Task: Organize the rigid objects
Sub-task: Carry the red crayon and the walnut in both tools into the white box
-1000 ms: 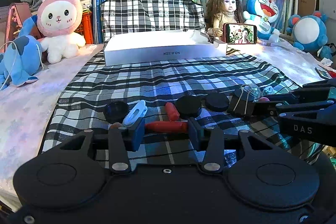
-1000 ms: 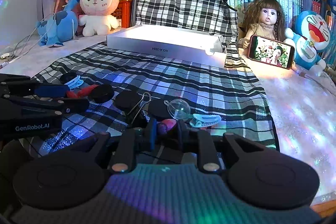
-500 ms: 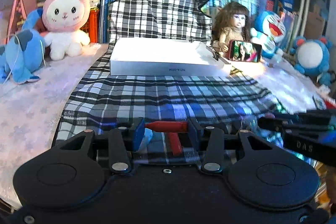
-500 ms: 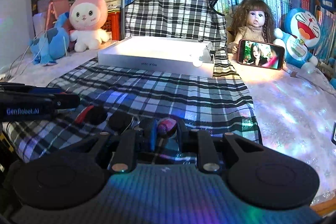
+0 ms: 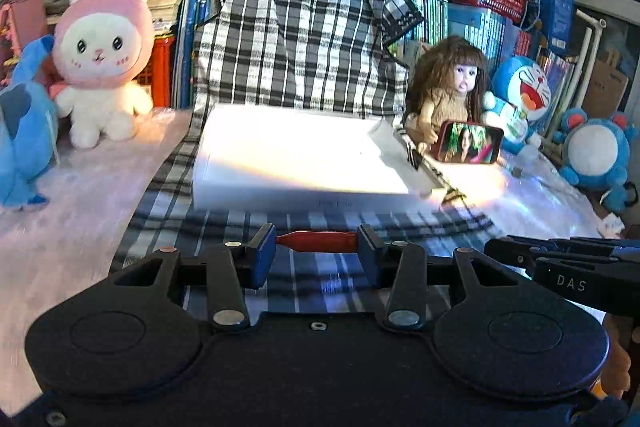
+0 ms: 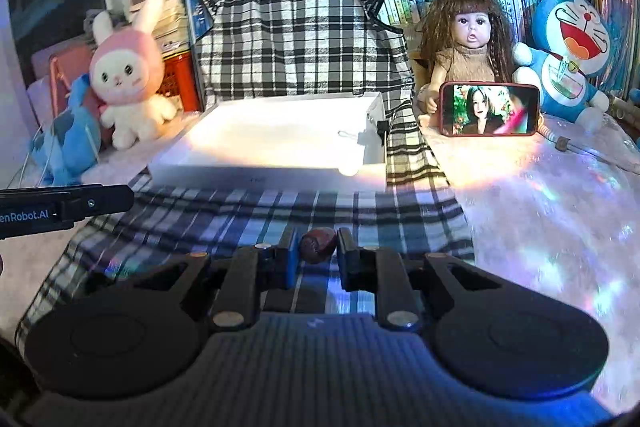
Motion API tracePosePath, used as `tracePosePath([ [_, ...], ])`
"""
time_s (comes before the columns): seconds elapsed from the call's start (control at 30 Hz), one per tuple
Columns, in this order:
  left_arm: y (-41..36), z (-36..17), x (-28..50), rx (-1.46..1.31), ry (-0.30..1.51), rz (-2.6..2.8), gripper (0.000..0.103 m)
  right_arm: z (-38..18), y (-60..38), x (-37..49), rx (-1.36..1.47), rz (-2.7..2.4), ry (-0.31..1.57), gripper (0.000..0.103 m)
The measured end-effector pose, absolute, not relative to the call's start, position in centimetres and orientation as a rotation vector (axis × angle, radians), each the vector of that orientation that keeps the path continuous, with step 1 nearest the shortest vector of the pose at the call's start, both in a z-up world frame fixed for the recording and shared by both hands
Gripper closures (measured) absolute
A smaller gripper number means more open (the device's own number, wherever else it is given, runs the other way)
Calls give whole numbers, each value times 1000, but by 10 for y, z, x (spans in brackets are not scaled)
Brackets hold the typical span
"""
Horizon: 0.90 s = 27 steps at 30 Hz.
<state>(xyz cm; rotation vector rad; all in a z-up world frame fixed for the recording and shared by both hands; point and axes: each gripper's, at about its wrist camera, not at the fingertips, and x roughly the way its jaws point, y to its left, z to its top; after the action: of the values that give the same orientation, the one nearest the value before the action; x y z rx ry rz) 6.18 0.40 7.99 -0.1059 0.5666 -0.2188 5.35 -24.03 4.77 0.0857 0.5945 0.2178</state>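
My left gripper is shut on a red clip that lies crosswise between its blue pads, lifted over the plaid cloth. Between the pads of my right gripper, which is shut on it, sits a small round pink-brown object. A white shallow box lies ahead of both grippers on the cloth, with a small clip inside near its right wall. The right gripper's arm shows at the right of the left wrist view; the left one at the left of the right wrist view.
A doll holds a red phone right of the box. A pink rabbit plush and a blue plush sit to the left, a blue cat plush to the right. Books and a draped plaid cloth stand behind.
Both grippers have risen off the cloth with their objects and moved toward the white box. The small objects left on the cloth have dropped out of view below.
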Motion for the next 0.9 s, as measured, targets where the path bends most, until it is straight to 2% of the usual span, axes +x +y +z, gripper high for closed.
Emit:
tracePosePath([
  [0.37, 4, 91, 177, -170, 664, -215, 61, 66, -244, 153, 182, 246, 698, 78],
  [0.6, -3, 62, 236, -164, 737, -147, 61, 56, -229, 208, 179, 241, 769, 78],
  [0.9, -5, 31, 262, -126, 783, -106, 61, 30, -211, 250, 121, 191, 843, 78],
])
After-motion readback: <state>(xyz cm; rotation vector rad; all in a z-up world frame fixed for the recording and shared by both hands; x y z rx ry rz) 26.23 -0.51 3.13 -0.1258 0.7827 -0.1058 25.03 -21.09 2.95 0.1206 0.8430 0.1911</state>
